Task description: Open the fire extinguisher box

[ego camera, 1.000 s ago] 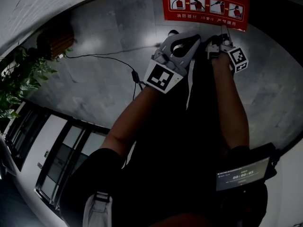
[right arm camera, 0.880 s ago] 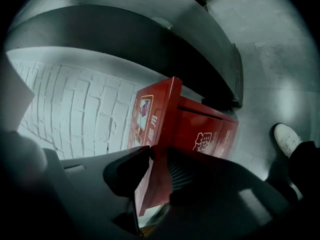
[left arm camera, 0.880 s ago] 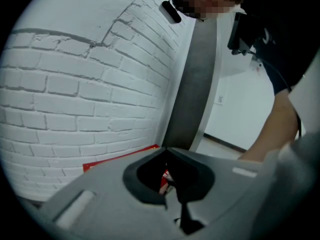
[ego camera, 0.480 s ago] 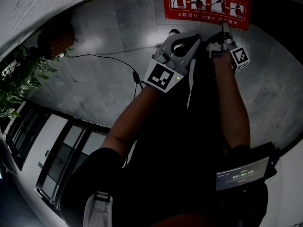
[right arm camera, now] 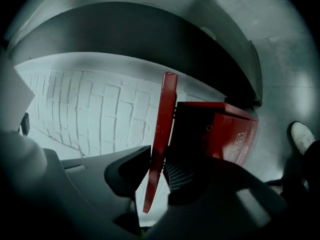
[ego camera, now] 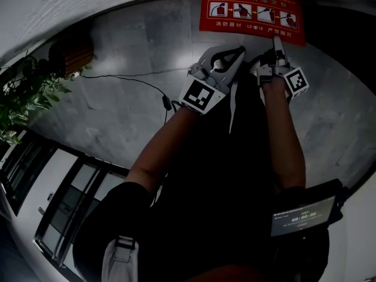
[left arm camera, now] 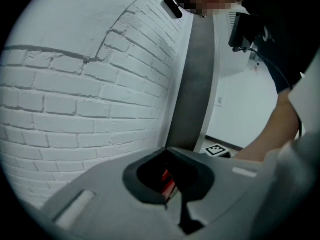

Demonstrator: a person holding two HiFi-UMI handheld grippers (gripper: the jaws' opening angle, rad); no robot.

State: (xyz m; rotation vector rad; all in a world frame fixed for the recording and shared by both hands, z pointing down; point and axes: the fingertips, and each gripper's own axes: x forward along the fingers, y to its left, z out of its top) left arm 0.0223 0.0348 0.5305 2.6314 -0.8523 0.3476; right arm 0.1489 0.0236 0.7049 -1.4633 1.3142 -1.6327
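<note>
The red fire extinguisher box stands on the grey floor, its lid (ego camera: 252, 7) printed with instruction pictures. In the right gripper view the lid (right arm camera: 165, 119) stands up edge-on and the open box body (right arm camera: 235, 134) lies behind it. My right gripper (right arm camera: 157, 166) has the lid's edge between its jaws, which are closing onto it with both pads against it. From the head view the right gripper (ego camera: 276, 43) reaches the lid's near edge. My left gripper (ego camera: 226, 54) hovers beside it, away from the lid. Its jaws (left arm camera: 167, 151) meet, with a red sliver in the slit.
A black cable (ego camera: 129, 78) runs across the stone floor to the left. A potted plant (ego camera: 23, 93) stands at far left, above glass panels (ego camera: 64, 187). A small screen (ego camera: 302, 216) hangs at the person's waist. A white brick wall (left arm camera: 75, 94) fills the left gripper view.
The right gripper has reached forward to the lid's edge. The left gripper has hardly moved. The box sits a little lower in the head view.
</note>
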